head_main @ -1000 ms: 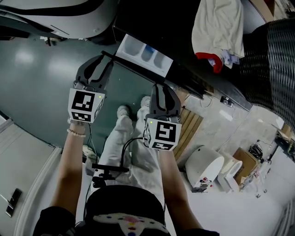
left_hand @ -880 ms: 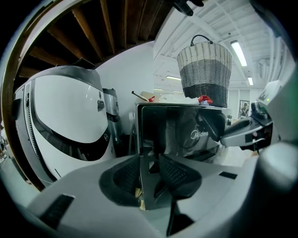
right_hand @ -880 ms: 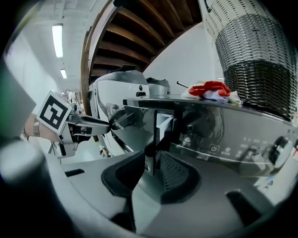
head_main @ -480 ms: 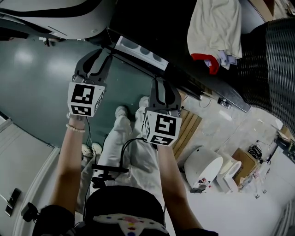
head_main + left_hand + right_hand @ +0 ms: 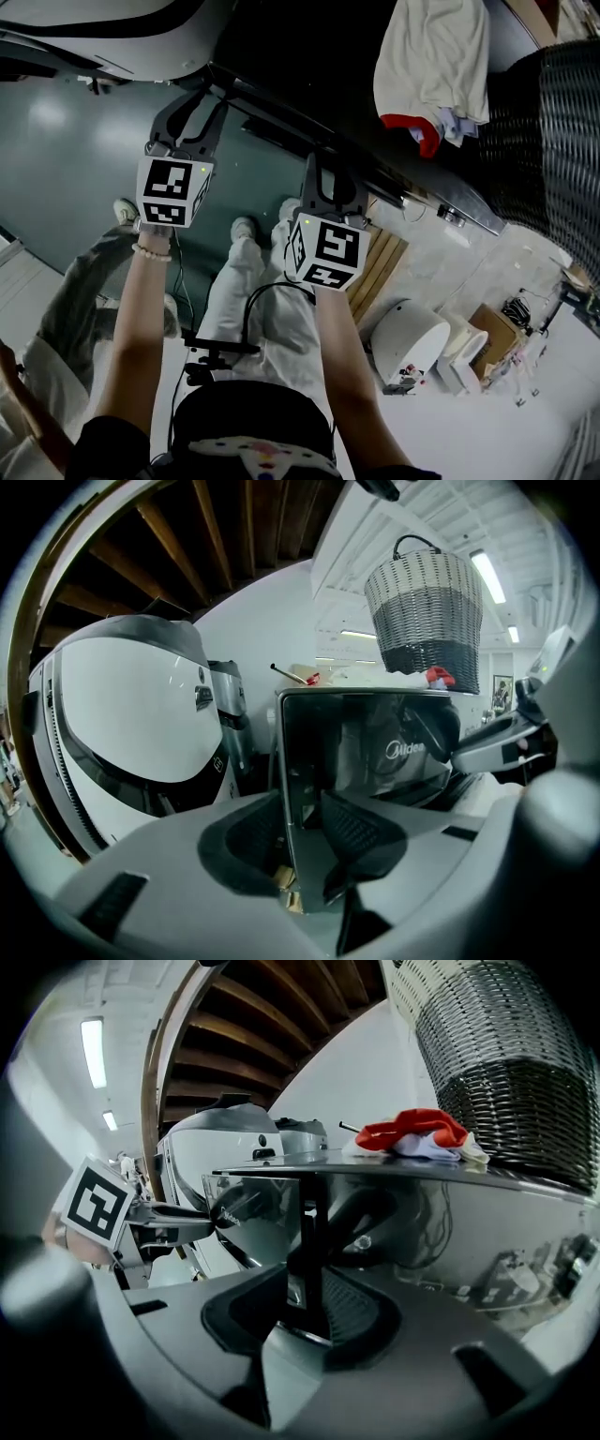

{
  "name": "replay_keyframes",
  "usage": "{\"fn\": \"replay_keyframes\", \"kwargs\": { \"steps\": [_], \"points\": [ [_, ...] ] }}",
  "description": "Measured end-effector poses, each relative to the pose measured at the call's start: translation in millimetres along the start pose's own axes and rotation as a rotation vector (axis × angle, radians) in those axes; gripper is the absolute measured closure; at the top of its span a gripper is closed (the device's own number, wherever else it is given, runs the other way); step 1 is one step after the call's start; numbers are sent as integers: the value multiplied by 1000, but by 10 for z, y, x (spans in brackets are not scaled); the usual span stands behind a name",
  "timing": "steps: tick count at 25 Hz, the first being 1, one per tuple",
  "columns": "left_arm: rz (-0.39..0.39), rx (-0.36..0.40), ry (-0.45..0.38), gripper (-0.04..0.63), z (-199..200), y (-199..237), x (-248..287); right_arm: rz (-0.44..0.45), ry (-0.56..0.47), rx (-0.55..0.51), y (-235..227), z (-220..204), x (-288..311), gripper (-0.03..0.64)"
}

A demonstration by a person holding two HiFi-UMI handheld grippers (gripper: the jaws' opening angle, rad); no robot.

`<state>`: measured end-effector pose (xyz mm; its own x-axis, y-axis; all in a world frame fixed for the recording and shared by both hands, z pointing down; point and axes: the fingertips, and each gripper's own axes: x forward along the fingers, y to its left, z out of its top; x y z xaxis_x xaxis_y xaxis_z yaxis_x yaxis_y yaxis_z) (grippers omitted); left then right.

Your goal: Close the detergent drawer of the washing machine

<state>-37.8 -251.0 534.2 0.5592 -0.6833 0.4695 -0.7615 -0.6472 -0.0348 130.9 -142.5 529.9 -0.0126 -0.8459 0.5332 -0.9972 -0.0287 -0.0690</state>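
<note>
The washing machine's detergent drawer [image 5: 267,120] sits pushed into the dark front, with none of its white compartments showing. My left gripper [image 5: 202,94] is at the drawer's left end and my right gripper [image 5: 323,164] at its right end. In the left gripper view the left edge of the glossy drawer front [image 5: 375,752] stands between the jaws of the left gripper [image 5: 300,832]. In the right gripper view the right edge of the drawer front [image 5: 258,1213] stands between the jaws of the right gripper [image 5: 309,1312]. Both pairs of jaws have just been opening and show gaps beside the panel.
A white and red cloth [image 5: 431,66] lies on the machine's top beside a wicker basket [image 5: 553,122]. A white rounded machine [image 5: 112,37] stands to the left. Another person's legs [image 5: 84,272] are at the left. A wooden pallet [image 5: 380,262] and a white appliance [image 5: 412,342] are on the floor.
The drawer has slid into the machine, so its white compartments are hidden. Both grippers moved toward the machine with it. Another person's legs have come into view at the left.
</note>
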Motion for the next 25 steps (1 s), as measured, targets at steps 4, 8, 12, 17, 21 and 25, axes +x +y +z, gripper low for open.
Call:
{"fn": "replay_keyframes", "kwargs": {
  "steps": [4,8,12,17,21,25],
  "points": [
    [3,1,1,462,31,3,58,-8,11,27,-28,19,43,510],
    [10,-5,2,460,42,16,77,-19,18,66,-39,20,52,529],
    [13,-13,1,460,51,22,100,-25,23,102,-65,20,52,552],
    [20,-30,-2,460,55,31,96,-12,24,119,-57,25,62,558],
    [9,-44,-8,460,82,-8,73,22,5,113,-50,31,58,569],
    [-20,-31,-20,478,145,-132,-6,45,-3,81,-32,35,-9,612]
  ]
}}
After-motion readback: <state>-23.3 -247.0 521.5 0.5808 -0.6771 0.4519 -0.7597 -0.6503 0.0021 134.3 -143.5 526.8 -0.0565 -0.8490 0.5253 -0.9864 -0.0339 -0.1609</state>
